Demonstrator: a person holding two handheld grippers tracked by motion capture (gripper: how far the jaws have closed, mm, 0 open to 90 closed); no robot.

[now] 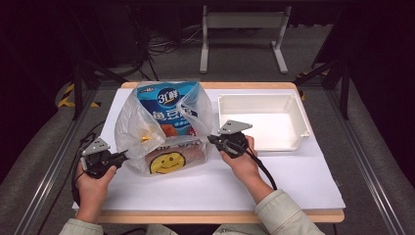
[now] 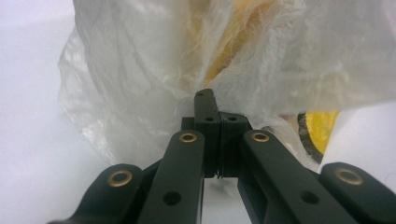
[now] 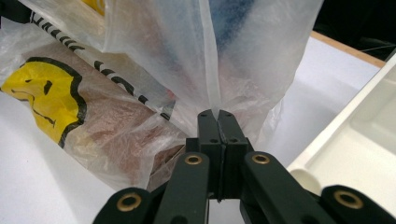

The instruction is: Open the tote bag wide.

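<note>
High view: both tools gripping the bag (image 1: 164, 128).
Left tool (image 1: 122, 157) and right tool (image 1: 211, 139) are clenching film; keep pulls even, or it's tearing.

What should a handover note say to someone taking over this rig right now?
Left gripper: shut on the plastic bag, at its left side.
Right gripper: shut on the bag's right side.
The bag sits on the white table, holding a blue snack pack and a smiley-face package.
The white bin stands empty to the right.
Done: both sides gripped.
Left, probably: getting the contents out, perhaps into the bin.
</note>
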